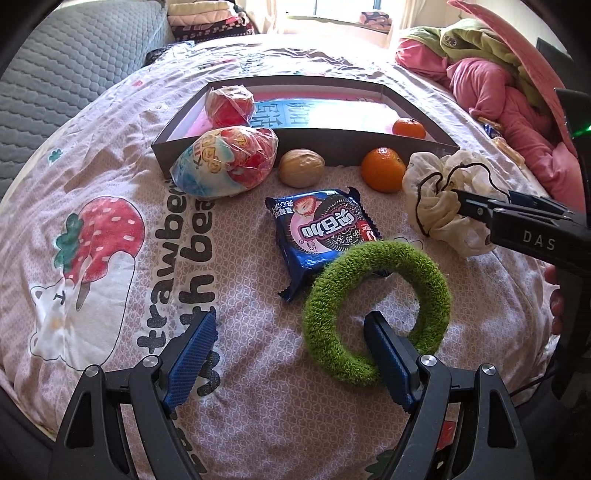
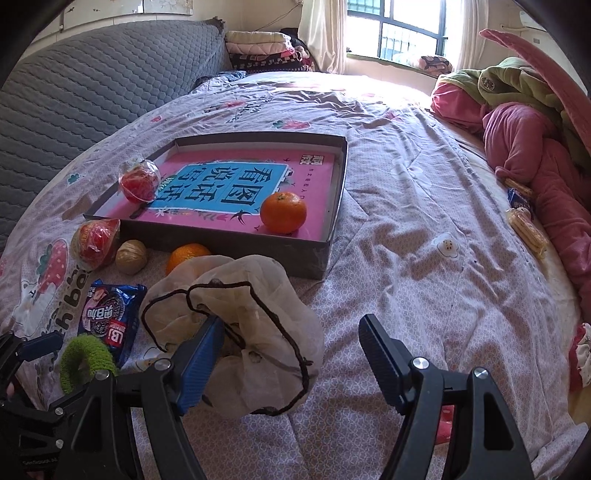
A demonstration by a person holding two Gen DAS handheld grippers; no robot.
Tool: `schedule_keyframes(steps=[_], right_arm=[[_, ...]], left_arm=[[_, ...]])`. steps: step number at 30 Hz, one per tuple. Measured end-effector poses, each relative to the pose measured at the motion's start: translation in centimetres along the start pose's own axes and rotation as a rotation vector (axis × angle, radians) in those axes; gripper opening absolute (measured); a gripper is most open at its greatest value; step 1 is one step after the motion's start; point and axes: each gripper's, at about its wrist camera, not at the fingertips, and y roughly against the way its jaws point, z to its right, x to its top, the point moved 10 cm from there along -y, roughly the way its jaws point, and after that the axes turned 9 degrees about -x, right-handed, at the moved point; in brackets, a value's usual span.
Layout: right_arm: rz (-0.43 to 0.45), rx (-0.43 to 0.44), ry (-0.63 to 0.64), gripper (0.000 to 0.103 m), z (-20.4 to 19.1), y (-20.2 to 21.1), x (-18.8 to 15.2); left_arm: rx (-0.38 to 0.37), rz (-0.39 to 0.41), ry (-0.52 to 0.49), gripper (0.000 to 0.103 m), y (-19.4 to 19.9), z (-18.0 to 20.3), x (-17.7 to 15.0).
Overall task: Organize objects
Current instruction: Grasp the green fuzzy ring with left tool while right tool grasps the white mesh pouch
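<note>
On the bed, a shallow grey cardboard box (image 2: 332,206) serves as the landmark; its floor is lined with a pink and blue sheet (image 2: 229,184) printed in large Chinese characters, seen upside down. Inside the box sit a mandarin (image 2: 283,212) near its front right corner and a red fruit in clear wrap (image 2: 139,181) at its left side. Just outside the box's front wall lie, from left to right, a wrapped red fruit in a printed film bag (image 1: 225,162), a walnut (image 1: 301,167) and a second mandarin (image 1: 383,169). Nearer than these lies a blue cookie packet (image 1: 321,236) showing a strawberry, sandwich cookies and Chinese lettering; its brand I cannot read for certain. A green fuzzy ring (image 1: 376,310) overlaps the packet's near corner.

The left gripper (image 1: 291,354) stands released, its blue pads wide apart; one finger pokes up through the ring's hole, the other rests clear on the bedsheet. The right gripper (image 2: 291,354) is likewise released, its left finger touching a crumpled cream drawstring pouch (image 2: 236,332) with a dark cord, right of the packet and in front of the box; "DAS" is printed on its body in the left view.

The bedsheet (image 1: 236,280) is pink-patterned with a strawberry bear cartoon and the words "strawberry" in part. A grey quilted headboard (image 2: 92,92) stands left of the box, a bright window (image 2: 399,33) beyond it, and pink and green bedding (image 2: 524,147) is heaped to its right.
</note>
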Motion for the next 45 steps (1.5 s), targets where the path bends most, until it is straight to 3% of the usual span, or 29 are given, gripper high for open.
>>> schedule_keyframes(steps=[4,12,17,25,45], right_arm=[[-0.012,0.011,-0.008,0.073,-0.2,-0.4,-0.2],[-0.008,0.004,0.040,0.044,-1.4,-0.4,-0.5],[0.015,-0.001,0.071,0.029,-1.9,0.0,-0.5],[0.044,0.015,0.070,0.023,-2.1,0.5,-0.1],[0.120,0.092,0.045,0.019,-2.9,2.5,1.1]], left_arm=[[-0.005,0.000,0.006,0.083,0.0,0.0,-0.1],[-0.007,0.000,0.005,0.079,0.1,0.1,-0.1],[-0.027,0.005,0.000,0.061,0.4,0.6,0.1],[-0.092,0.012,0.008,0.019,0.9,1.5,0.3],[-0.084,0.141,-0.044,0.016,3.5,2.4,2.0]])
